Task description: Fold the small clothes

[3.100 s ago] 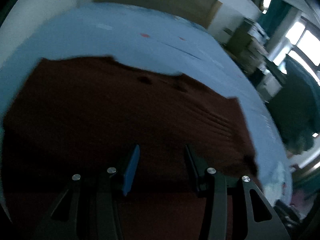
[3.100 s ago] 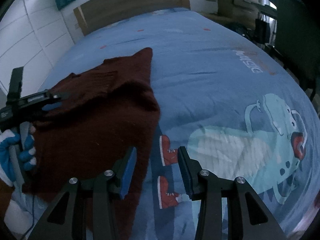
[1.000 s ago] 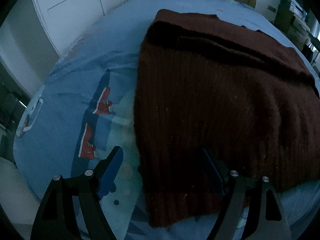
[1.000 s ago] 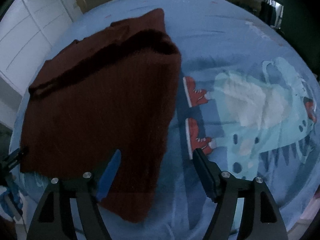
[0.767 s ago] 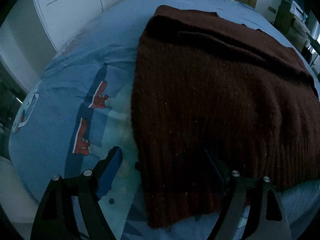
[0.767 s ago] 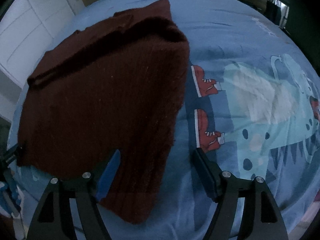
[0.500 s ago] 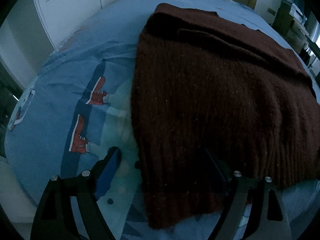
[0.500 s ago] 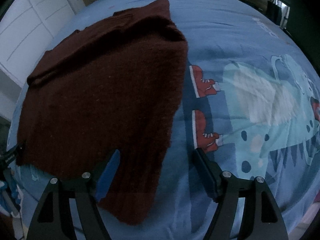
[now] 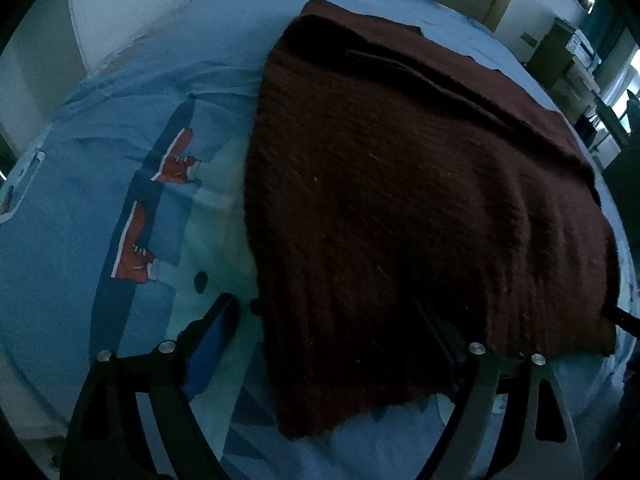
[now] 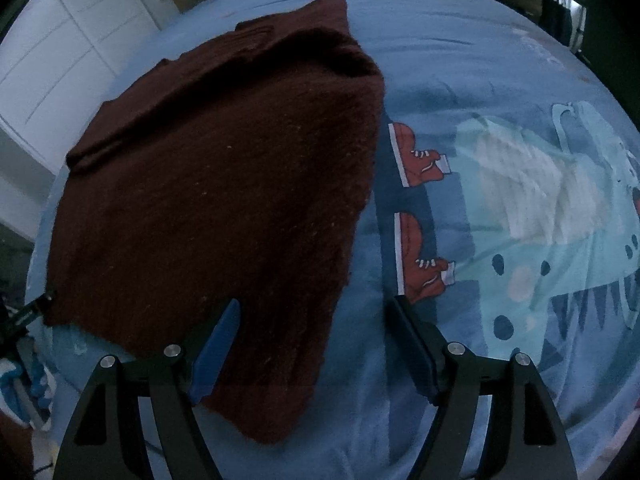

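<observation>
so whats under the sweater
The sweater lies on a blue bedsheet with a dinosaur print and two red sneakers showing beside it. Whatever print or item sits directly beneath the knit is covered and cannot be seen.

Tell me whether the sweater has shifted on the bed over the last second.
No. In the right wrist view the sweater's right edge sits just left of the two red sneakers printed on the sheet, as it did a second ago.
</observation>
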